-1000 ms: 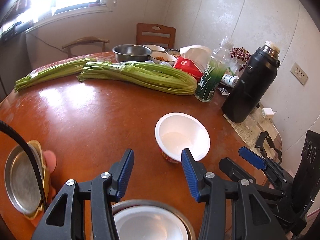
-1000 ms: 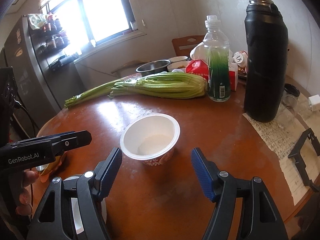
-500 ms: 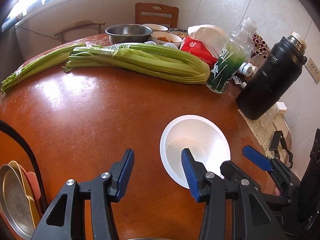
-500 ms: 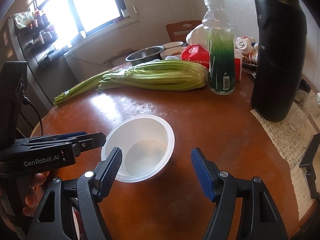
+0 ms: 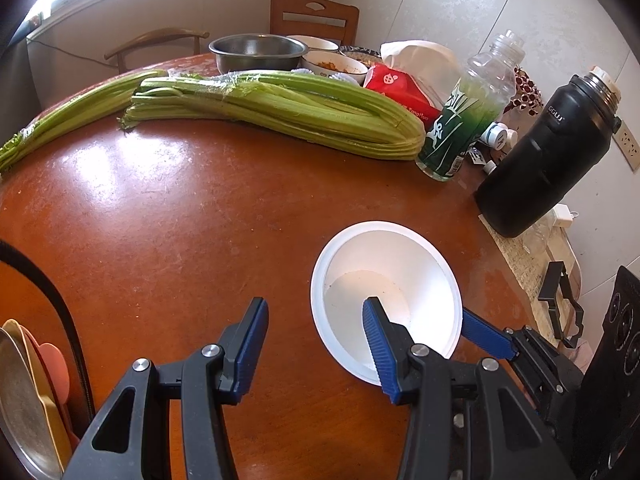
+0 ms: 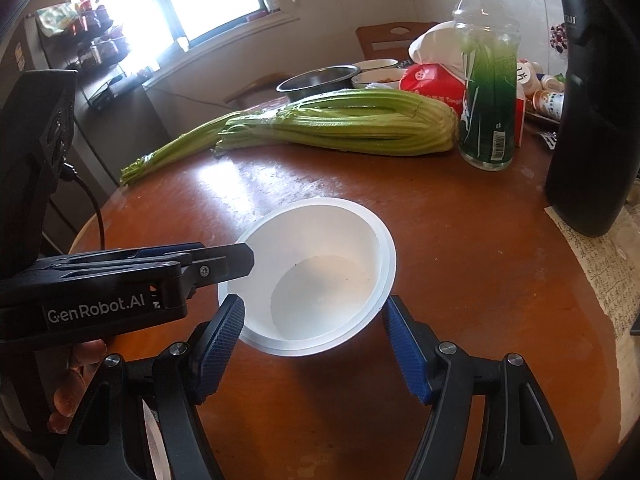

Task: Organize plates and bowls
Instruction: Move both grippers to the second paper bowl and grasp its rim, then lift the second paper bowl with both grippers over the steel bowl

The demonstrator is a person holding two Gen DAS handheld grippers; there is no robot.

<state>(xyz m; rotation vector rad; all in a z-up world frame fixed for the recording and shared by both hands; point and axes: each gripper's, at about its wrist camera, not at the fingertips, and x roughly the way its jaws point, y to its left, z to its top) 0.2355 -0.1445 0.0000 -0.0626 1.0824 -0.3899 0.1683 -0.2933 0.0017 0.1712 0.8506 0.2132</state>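
A white plastic bowl (image 5: 384, 276) (image 6: 320, 272) stands upright and empty on the round brown table (image 5: 160, 240). My left gripper (image 5: 314, 316) is open and straddles the bowl's near-left rim, with one blue pad over the inside and the other outside. My right gripper (image 6: 312, 320) is open, its two pads flanking the bowl close to the rim on either side. The left gripper (image 6: 224, 260) reaches in over the bowl's left rim in the right wrist view. A stack of plates (image 5: 24, 400), metal on top of yellow and pink, lies at the table's near-left edge.
Celery bunches (image 5: 280, 112) lie across the back of the table. A green bottle (image 5: 460, 128), a black flask (image 5: 548, 152), a red tissue pack (image 5: 396, 88) and a steel bowl (image 5: 256, 52) with food dishes stand behind. Paper (image 6: 600, 264) lies at the right edge.
Both grippers have come forward and down to the white bowl. It now sits between the right gripper's fingers, and the left gripper's right finger is over its inside.
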